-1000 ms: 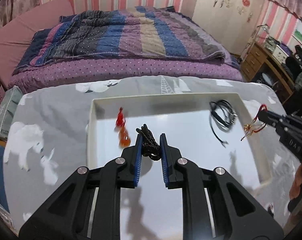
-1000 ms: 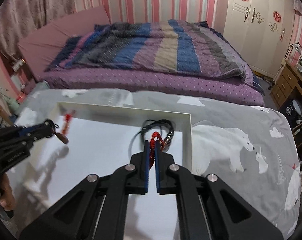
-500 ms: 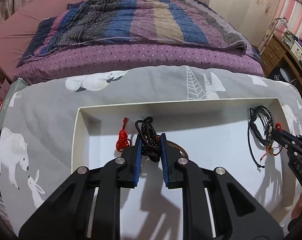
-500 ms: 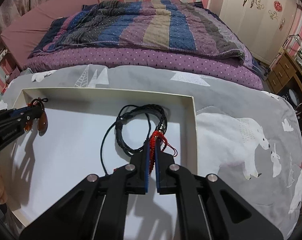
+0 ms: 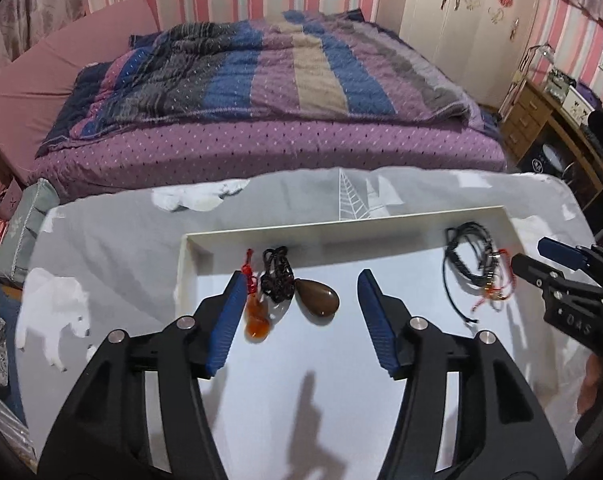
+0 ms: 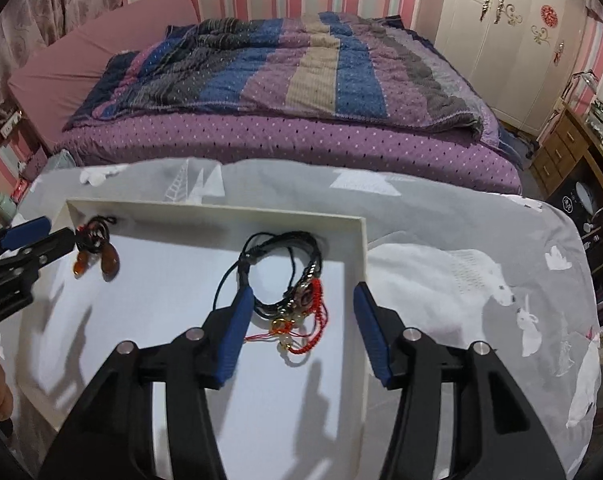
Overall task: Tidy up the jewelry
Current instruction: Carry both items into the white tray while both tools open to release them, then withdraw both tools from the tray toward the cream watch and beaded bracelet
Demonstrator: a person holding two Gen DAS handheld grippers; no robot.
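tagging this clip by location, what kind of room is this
A bedroom, most likely in a home: a bed with a striped quilt fills the background, a white wardrobe stands by the pink striped wall, and a wooden desk sits at the right.

A second ago our left gripper (image 5: 301,312) pinched the dark cord of the brown stone necklace (image 5: 297,290). Now its jaws are opening, and the necklace lies in the white tray (image 5: 341,226), at the tray's far left corner, beside the orange pendant (image 5: 256,318). Our right gripper (image 6: 301,328) pinched the red bracelet (image 6: 307,328). Its jaws are opening too, and the bracelet lies in the tray on the black cords (image 6: 277,268), near the tray's right wall.
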